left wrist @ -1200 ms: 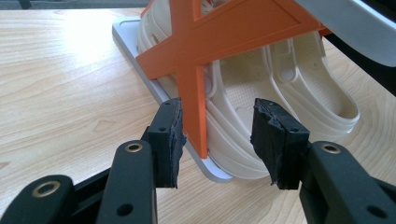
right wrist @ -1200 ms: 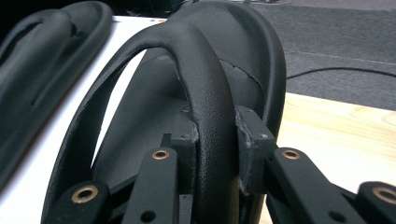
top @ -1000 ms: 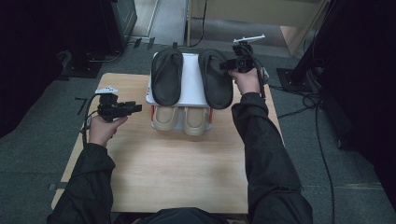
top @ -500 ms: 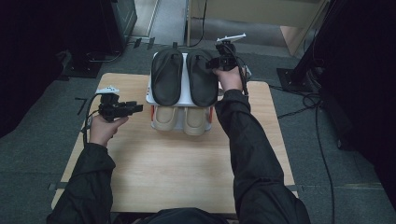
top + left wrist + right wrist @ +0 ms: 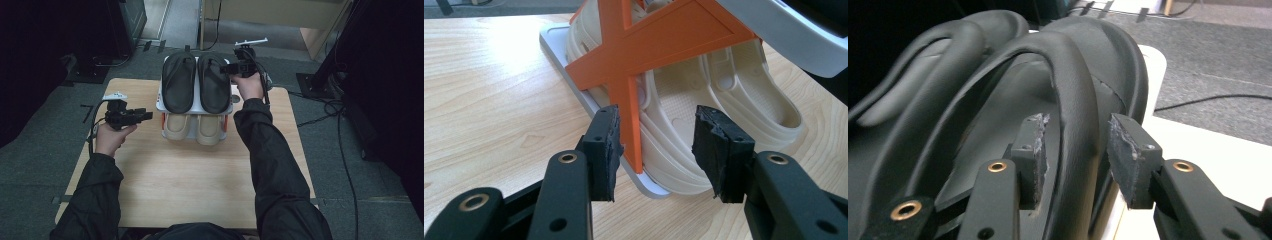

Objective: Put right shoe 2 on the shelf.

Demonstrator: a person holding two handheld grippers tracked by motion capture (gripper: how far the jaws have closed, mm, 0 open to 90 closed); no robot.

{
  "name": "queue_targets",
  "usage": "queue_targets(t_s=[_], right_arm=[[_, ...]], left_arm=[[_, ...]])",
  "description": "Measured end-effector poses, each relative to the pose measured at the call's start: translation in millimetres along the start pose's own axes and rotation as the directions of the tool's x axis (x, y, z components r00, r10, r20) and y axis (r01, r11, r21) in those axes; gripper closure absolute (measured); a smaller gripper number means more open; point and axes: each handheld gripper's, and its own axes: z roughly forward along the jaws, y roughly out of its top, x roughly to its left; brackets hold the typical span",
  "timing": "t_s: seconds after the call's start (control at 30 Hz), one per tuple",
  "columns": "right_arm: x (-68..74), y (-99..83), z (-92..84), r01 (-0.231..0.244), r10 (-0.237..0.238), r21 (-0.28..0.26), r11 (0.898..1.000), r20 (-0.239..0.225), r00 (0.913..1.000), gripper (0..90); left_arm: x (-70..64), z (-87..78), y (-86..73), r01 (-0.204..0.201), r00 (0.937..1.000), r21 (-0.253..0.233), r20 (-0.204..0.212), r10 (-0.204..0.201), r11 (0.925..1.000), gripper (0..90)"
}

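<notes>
A small two-shelf rack stands at the table's far middle. Two black sandals lie side by side on its white top shelf, the left sandal and the right sandal. Beneath them sits a pair of cream clogs. My right gripper is at the right sandal's far end. Its jaws have just been opening and now stand open, with the sandal's strap still between them in the right gripper view. My left gripper hovers open left of the rack, its jaws facing the orange cross brace and a clog.
The wooden table has free room in front of the rack. Grey carpet surrounds it, with cables on the floor to the right and dark equipment at the back left. The rack's white base plate lies flat on the table.
My right gripper carried the right sandal leftward until it lay beside the left sandal on the top shelf, then opened its jaws. The left hand has stayed put.
</notes>
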Motion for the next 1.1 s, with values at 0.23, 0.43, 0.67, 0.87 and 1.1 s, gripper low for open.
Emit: queue_targets(t_s=[0.23, 0.43, 0.67, 0.87, 1.1], right_arm=[[-5.6, -7.5, -30.5, 0.021, -0.023, -0.022, 1.000, -0.056, 0.9981, 74.5], [-18.2, -21.2, -32.3, 0.033, -0.033, -0.001, 0.999, -0.023, 0.9992, 76.0], [-21.6, -40.0, -18.0, 0.079, -0.079, 0.012, 0.997, -0.027, 0.9965, 75.4], [-11.5, -40.9, -17.9, 0.105, -0.104, 0.020, 0.994, -0.037, 0.9939, 75.3], [-8.2, -42.9, -17.7, 0.120, -0.119, 0.006, 0.993, -0.034, 0.9923, 72.7]], left_arm=[[0.0, 0.1, -0.1, -0.001, 1.0000, 0.001, -0.003, 0.001, 1.0000, 53.7], [-0.7, 0.8, -0.3, -0.002, 1.0000, 0.002, -0.003, 0.003, 1.0000, 53.7], [1.3, 1.0, -0.9, 0.008, 1.0000, 0.004, -0.003, -0.008, 1.0000, 53.2], [1.8, 0.6, -1.1, 0.006, 1.0000, 0.002, -0.005, -0.006, 1.0000, 53.2], [1.7, 1.1, -1.2, 0.007, 1.0000, 0.003, -0.005, -0.007, 1.0000, 53.2]])
